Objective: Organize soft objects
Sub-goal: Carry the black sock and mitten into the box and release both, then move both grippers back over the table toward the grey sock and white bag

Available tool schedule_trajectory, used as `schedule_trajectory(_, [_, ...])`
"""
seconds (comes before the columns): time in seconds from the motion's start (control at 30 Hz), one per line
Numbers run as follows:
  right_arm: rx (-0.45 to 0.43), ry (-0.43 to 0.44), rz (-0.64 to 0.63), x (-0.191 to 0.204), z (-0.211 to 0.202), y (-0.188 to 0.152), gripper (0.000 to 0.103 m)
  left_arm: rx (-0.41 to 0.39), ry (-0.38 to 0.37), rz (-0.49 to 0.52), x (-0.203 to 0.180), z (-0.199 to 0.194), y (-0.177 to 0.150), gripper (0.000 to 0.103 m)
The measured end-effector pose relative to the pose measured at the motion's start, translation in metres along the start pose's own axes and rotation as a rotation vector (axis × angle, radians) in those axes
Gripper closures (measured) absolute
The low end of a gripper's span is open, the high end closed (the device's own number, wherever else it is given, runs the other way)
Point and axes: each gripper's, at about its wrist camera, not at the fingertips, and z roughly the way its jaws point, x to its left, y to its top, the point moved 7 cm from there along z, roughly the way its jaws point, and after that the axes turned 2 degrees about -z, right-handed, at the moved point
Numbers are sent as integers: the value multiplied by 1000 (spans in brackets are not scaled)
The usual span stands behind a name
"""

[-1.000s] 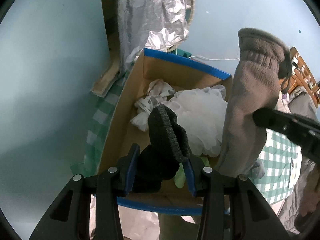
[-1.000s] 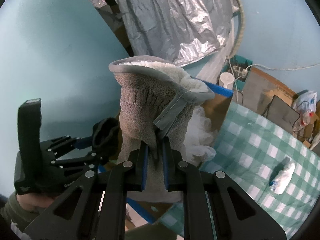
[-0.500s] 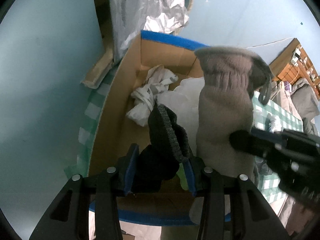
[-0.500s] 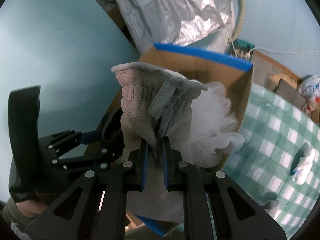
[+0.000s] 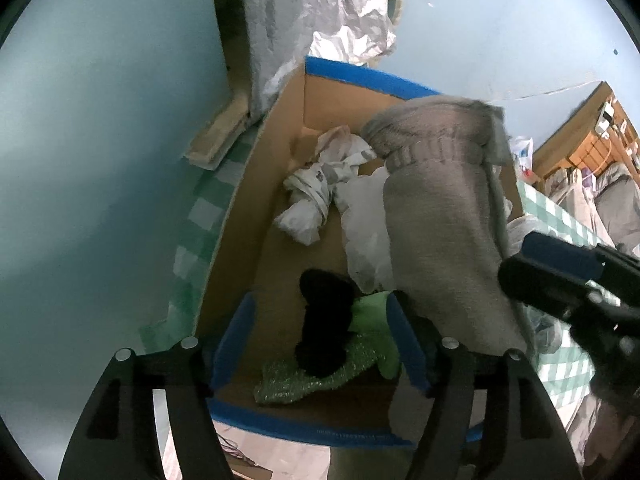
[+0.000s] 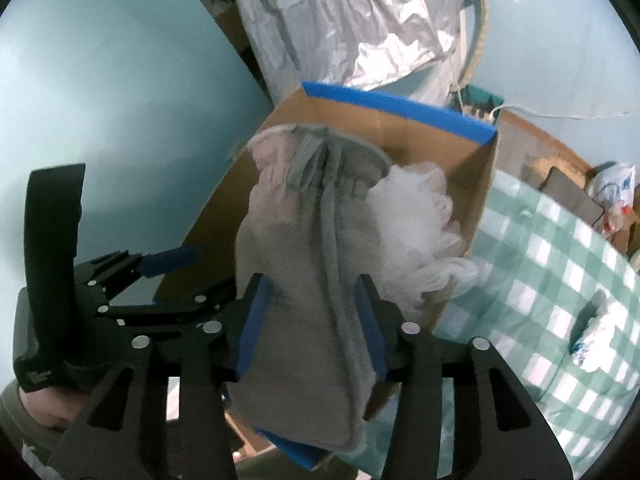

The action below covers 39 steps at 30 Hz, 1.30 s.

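A cardboard box with blue-taped rims (image 5: 280,132) (image 6: 452,148) holds soft things. My left gripper (image 5: 320,344) is open over the box's near end; a black sock (image 5: 324,320) lies loose between its fingers on a green cloth (image 5: 360,356). My right gripper (image 6: 312,316) is open, and a grey fleece mitten (image 6: 304,248) (image 5: 440,216) lies between its spread fingers, draped over the box's near edge. A white mesh puff (image 6: 416,216) and a knotted white rag (image 5: 316,196) lie deeper in the box.
A green checked tablecloth (image 6: 552,264) lies to the right with a white rolled item (image 6: 596,336) on it. Crinkled silver foil sheeting (image 6: 360,20) hangs behind the box against a pale blue wall (image 5: 100,140). Cluttered shelves (image 5: 592,140) stand at the far right.
Both grippers opened. The black sock dropped from the left gripper into the box. The right gripper lowered the grey mitten onto the box and released it.
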Motion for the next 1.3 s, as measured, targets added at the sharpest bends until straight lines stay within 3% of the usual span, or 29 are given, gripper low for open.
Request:
schedule_trajectory(0.5, [-44,-45,39,-48,-52,-4,49,-71,-48,-31,-22,-46,-1,31])
schedule_trajectory(1.3, [-43,-201,181,-180,-127,-74,46,-74,-131,91,-136,-57,-8,30])
